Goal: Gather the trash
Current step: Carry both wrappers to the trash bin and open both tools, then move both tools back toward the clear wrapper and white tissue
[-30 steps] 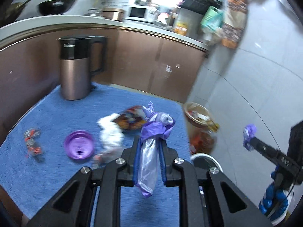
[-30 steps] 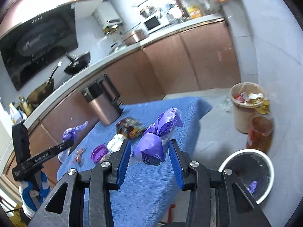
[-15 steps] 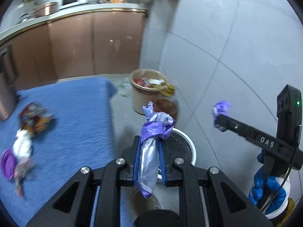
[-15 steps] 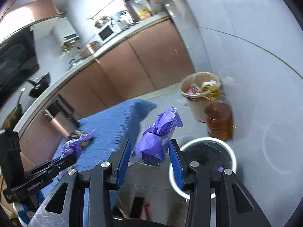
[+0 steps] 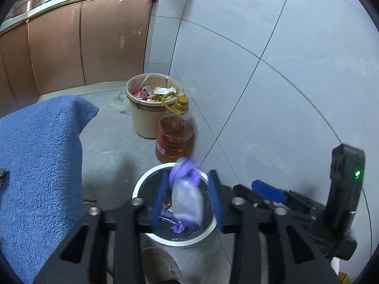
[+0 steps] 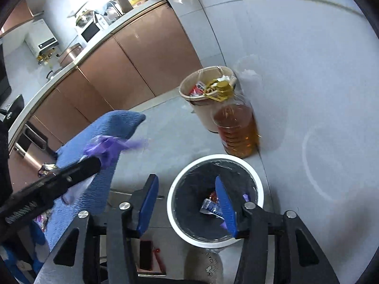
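Note:
A white-rimmed bin with a dark liner (image 5: 142, 184) (image 6: 255, 177) stands on the floor below both grippers, with wrappers inside (image 6: 209, 206). My left gripper (image 5: 187, 196) is open above the bin; a purple and clear plastic bag (image 5: 186, 194) is blurred between its spread blue pads, falling toward the bin. In the right wrist view the left gripper (image 6: 78, 168) still shows the purple bag (image 6: 106, 145) at its tip. My right gripper (image 6: 187, 203) is open and empty over the bin's left rim.
A beige trash can (image 5: 144, 118) full of rubbish and a bottle of amber oil (image 5: 175, 137) stand against the tiled wall behind the bin. The blue-towelled table (image 5: 35, 165) is at the left, with a wrapper (image 6: 46, 168) on it. Brown cabinets line the back.
Both grippers swung from the table to above the white bin. The right gripper opened and its purple bag is gone. The left gripper opened and its bag is dropping.

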Available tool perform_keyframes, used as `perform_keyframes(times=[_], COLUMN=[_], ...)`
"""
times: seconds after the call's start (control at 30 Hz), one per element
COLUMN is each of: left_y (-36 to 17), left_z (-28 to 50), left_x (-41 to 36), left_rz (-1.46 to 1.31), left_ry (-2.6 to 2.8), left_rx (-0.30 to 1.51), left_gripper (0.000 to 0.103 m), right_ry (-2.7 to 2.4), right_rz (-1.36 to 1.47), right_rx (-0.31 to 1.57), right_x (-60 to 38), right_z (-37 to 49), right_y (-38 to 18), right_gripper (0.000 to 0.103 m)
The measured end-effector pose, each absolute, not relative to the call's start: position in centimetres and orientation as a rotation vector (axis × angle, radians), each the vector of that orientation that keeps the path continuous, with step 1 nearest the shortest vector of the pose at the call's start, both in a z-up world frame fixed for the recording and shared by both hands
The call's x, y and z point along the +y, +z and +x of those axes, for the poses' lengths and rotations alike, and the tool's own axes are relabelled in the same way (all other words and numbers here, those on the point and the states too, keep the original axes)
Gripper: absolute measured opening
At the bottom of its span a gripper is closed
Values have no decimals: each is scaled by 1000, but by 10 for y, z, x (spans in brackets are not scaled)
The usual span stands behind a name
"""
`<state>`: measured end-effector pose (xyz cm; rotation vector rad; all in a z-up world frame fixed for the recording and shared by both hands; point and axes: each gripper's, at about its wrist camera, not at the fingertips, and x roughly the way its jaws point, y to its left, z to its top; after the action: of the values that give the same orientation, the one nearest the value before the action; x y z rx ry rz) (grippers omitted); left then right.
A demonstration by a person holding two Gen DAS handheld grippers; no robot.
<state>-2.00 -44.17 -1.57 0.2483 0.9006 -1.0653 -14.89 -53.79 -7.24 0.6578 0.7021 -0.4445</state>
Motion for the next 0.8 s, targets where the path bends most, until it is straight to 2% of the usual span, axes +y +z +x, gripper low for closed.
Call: perform_keyframes(times=[0.3,0.7,0.8], left_y=[-3,30,35], left_z=[-14,-25,-31], left_x=[-419,-354,-337], left_rz=[196,127,145], left_ry=[-1032,-956,-952], left_rx=[891,749,743], left_gripper=[39,39,39], right_ry=[-451,-431,-429], right_rz=[653,594,572], right_rx=[688,629,600], right_x=[-531,-502,-493], right_z=[-151,-156,-157], right_y=[-63,-27,-15], right_gripper=[54,55,58])
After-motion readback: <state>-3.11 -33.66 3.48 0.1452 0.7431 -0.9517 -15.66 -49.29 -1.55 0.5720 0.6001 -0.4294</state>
